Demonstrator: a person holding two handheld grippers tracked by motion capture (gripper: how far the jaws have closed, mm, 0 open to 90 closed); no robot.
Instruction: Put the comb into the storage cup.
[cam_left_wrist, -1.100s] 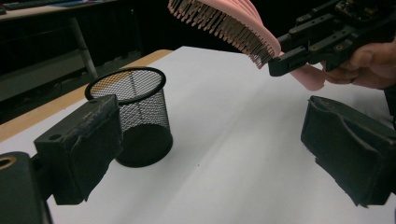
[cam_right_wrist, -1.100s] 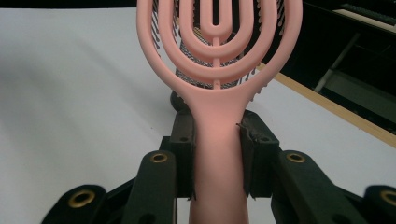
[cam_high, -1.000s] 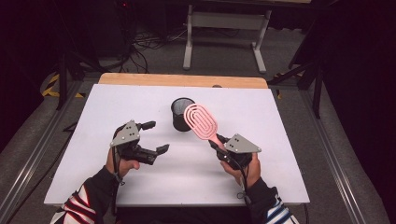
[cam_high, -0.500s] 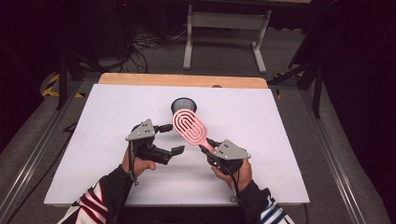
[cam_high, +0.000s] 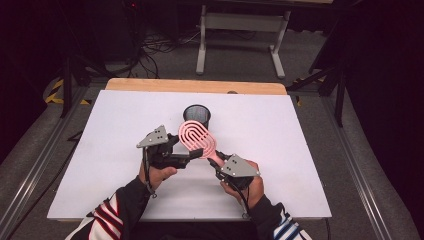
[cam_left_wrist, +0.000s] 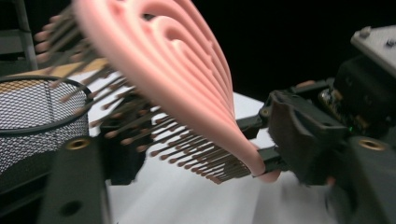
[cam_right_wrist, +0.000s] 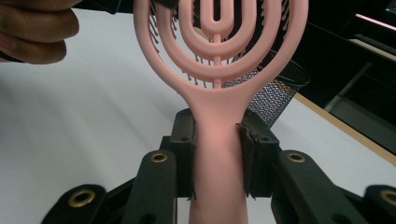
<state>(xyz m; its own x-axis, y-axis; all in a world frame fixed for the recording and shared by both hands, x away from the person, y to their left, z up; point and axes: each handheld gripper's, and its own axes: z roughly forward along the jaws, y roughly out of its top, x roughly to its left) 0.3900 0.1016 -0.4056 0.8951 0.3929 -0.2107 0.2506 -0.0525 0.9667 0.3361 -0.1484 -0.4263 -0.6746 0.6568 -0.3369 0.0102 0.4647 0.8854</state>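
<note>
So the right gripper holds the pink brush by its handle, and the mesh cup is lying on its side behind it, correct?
Not quite: the mesh cup stands upright, its open rim facing up, as the high view shows. The rest holds: the right gripper is shut on the handle of the pink brush, and the cup sits behind it.

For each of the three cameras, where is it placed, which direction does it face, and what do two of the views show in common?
High view: above the person's side, facing forward and down on the white table; both forearms, left tongs and right tongs.
Left gripper view: on the left tongs, facing the pink brush bristle side; right tongs beyond.
Right gripper view: on the right tongs, clamped on the brush handle; the person's fingers top left.
Shared: both gripper views show the brush and the mesh cup.
</note>
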